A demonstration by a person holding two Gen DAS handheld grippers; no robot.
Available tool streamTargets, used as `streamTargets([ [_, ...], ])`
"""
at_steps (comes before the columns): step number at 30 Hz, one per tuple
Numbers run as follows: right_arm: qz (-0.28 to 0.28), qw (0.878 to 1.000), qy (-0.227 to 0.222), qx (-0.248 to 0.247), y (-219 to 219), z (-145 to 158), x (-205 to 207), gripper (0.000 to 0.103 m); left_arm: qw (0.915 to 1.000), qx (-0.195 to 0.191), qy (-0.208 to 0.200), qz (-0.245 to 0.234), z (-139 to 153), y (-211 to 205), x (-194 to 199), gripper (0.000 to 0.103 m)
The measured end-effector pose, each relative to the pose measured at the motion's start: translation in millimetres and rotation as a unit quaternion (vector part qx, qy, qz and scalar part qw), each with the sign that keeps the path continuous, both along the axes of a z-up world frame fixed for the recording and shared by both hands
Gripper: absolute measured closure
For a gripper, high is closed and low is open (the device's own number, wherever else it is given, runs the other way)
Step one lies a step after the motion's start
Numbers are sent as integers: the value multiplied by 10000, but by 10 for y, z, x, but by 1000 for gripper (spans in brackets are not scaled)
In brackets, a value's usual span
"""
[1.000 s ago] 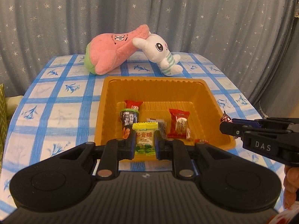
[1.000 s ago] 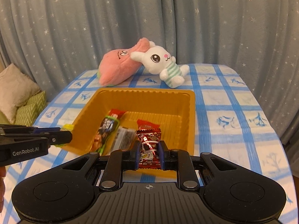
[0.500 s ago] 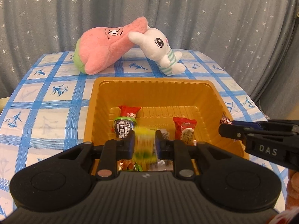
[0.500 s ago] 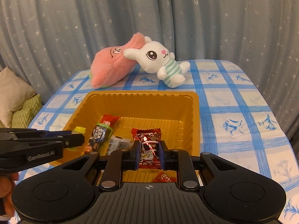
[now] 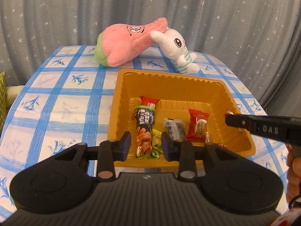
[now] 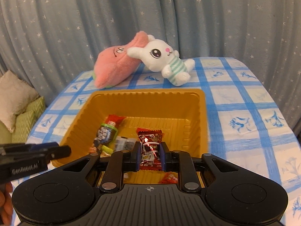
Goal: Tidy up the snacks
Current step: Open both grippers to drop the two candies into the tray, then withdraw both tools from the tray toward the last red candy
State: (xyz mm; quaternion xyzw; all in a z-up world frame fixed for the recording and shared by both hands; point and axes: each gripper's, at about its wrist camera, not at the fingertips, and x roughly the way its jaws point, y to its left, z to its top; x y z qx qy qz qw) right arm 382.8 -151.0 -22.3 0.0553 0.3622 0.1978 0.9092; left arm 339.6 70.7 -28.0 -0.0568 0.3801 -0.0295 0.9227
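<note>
My left gripper [image 5: 144, 144] hangs over the near edge of an orange tray [image 5: 175, 79], its jaws apart and gripping nothing. Below the gap, inside the tray, lie a long dark snack bar [image 5: 144, 127] and a small green candy [image 5: 157, 144] just beside it. Also in the tray are a dark packet [image 5: 174, 128] and a red packet [image 5: 197, 125], side by side toward its right half.

My right gripper [image 6: 150, 156] hangs over the tray's near right corner, jaws clamped on a red foil snack [image 6: 150, 146], which stands upright between them. Another small red wrapper [image 6: 169, 178] lies under this gripper, near the tray's front wall.

The tray sits on a counter [image 5: 62, 101] covered in a blue-and-white checked cloth, toward its near edge. At the counter's far edge a pink plush [image 5: 128, 43] and a white bunny plush [image 5: 175, 49] lean against each other. A grey star-printed curtain [image 5: 207, 9] hangs behind. Cushions [image 6: 17, 105] show beyond the counter's left edge in the right wrist view.
</note>
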Motion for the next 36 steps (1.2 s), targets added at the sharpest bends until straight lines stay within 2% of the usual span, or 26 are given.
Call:
streamTargets([
  [2,65,9998,-9,189,12,3,18,82,10000,8,-9,14,16,3,-46,57],
  [4,32,9989,150,432,-15,-11,45,75,10000,-6,-32,20,38,7,-111,54],
  [5,-43,9986,166,494,-45,-10,35,60,10000,-21,-48,17,48,10,-154,53],
  [6,-120,9986,116,510,-78,2,5,51,10000,-27,-65,32,59,11,-198,52],
  [12,-309,9989,51,358,-263,11,-337,50,9999,-62,-117,106,131,-44,-547,48],
  [16,-491,9984,180,194,-358,-3,-668,50,9997,-114,-115,180,195,-83,-836,37],
  [20,-565,9980,266,118,-415,13,-1020,50,9995,-117,-91,267,264,-116,-1130,36],
  [21,-561,9980,274,114,-419,24,-1111,50,9995,-110,-85,277,282,-120,-1204,35],
  [23,-539,9981,276,109,-431,52,-1278,50,9995,-40,-102,306,315,-154,-1350,26],
  [27,-531,9979,336,124,-436,108,-1595,50,9995,-21,-91,310,354,-182,-1637,24],
  [31,-464,9985,275,48,-422,175,-1890,50,9994,28,-93,332,375,-215,-1918,16],
  [36,-421,9990,160,-44,-423,253,-2184,50,9994,29,-29,343,377,-231,-2183,15],
])
